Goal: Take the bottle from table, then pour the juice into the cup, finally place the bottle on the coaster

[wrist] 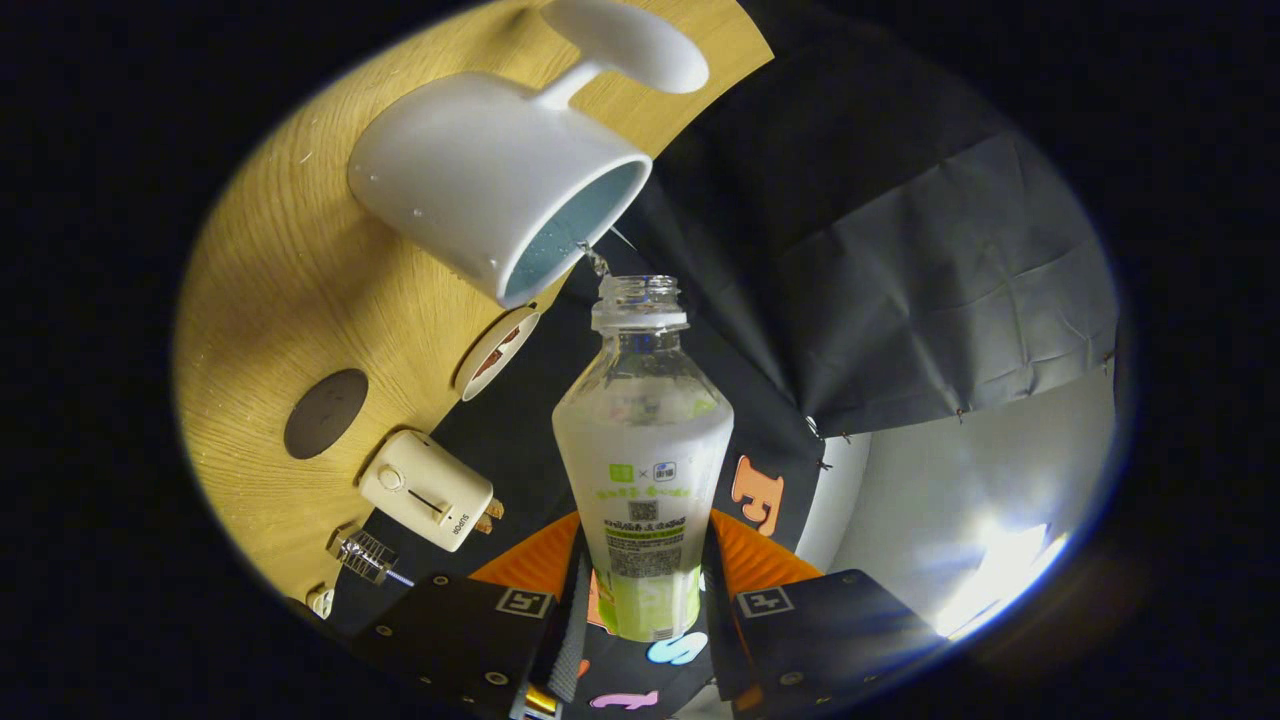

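Oak-grained bench (260, 300) swings across my view because I have the tool (645, 610) rolled hard over for the pour. On it stands the white cup (490, 180), its mouth just beside the bottle's open neck, a thin trickle crossing the gap between them. My tool's two fingers are clamped on the lower, labelled part of the clear bottle (643, 450), one pressing each side. I judge the pour is in hand, so I want to keep the lip over the cup's rim and tilt slowly — a sudden tip could send juice onto the wood. Between cup and bottle, a pale round coaster (497, 350) lies near the bench edge, most likely the bottle's landing place — though a dark round disc (325, 412) lies on the bench too, with a small cream appliance (428, 490) just beside it
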{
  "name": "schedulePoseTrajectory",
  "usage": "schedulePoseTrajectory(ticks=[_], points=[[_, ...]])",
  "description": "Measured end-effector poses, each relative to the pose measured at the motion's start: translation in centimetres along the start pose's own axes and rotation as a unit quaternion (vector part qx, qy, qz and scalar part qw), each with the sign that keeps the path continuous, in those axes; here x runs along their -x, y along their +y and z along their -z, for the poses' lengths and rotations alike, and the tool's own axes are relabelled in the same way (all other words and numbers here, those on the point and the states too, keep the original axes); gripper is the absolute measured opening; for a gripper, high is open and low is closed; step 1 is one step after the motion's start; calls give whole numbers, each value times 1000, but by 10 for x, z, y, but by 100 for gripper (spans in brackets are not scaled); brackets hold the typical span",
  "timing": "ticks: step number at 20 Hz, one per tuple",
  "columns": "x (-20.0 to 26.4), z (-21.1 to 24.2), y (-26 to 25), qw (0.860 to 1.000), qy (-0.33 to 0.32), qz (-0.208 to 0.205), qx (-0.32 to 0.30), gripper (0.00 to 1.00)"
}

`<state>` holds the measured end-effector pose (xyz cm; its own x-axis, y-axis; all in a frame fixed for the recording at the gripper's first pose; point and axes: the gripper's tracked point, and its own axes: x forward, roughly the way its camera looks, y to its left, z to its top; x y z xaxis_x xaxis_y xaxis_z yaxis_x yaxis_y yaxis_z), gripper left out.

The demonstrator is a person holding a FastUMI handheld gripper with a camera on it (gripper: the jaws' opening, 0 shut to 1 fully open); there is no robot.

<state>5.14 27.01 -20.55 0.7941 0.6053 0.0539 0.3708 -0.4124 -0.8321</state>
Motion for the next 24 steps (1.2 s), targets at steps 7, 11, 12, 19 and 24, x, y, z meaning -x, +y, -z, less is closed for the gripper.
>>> schedulePoseTrajectory(ticks=[7, 11, 12, 19, 24], points=[[5, -1, 1, 1000, 11, -15, -18, 52], [21, -16, 13, 992, 38, -64, -104, 52], [28, -21, 18, 987, 43, -84, -133, 52], [40, -41, 55, 907, 86, -193, -363, 53], [42, -33, 61, 824, 118, -217, -511, 53]])
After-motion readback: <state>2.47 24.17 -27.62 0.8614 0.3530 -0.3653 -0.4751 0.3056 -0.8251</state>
